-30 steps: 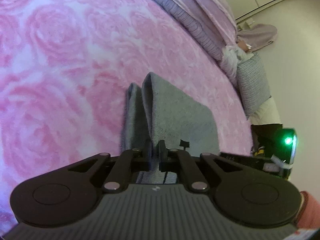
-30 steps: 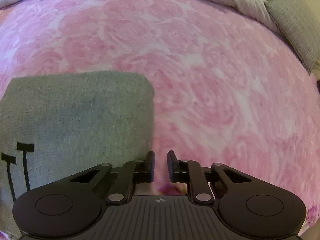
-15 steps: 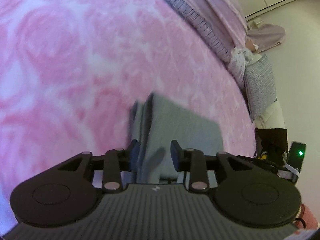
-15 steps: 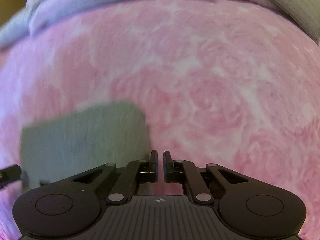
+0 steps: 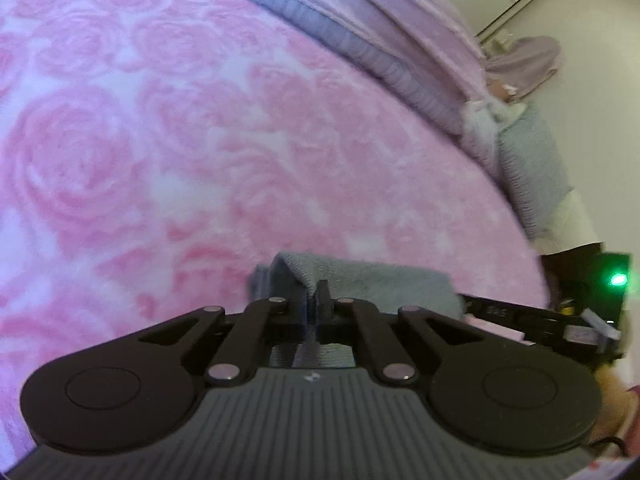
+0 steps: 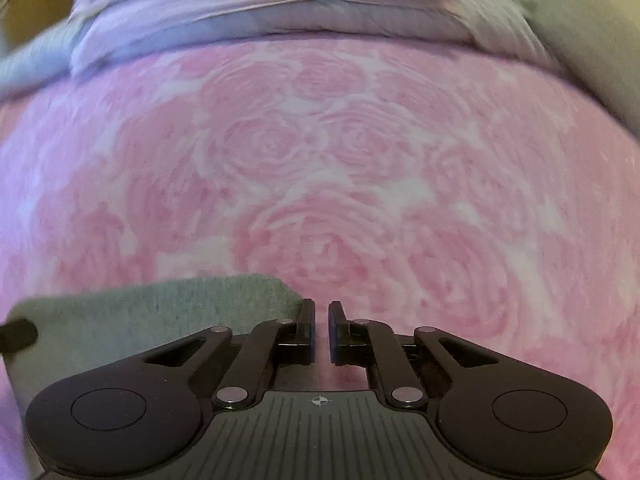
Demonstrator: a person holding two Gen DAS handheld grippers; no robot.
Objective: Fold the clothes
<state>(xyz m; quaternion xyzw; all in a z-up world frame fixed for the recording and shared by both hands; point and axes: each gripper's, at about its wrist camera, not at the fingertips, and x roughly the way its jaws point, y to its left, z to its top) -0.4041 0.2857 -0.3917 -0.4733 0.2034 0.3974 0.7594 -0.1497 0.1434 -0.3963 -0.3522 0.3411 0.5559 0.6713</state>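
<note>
Left wrist view: left gripper [image 5: 311,294] has just been closing, now pinching raised fold of grey garment [image 5: 372,280]; garment folded, lying on pink rose blanket [image 5: 200,140].
Right wrist view: right gripper [image 6: 321,314] closed, nothing between jaws; garment's [image 6: 160,304] folded corner just left of fingertips, flat on blanket [image 6: 360,160]

No words, brands or numbers can be read in either view. White marks on the black bar [image 5: 496,312] beside the grey garment [image 5: 380,280] are too blurred.
</note>
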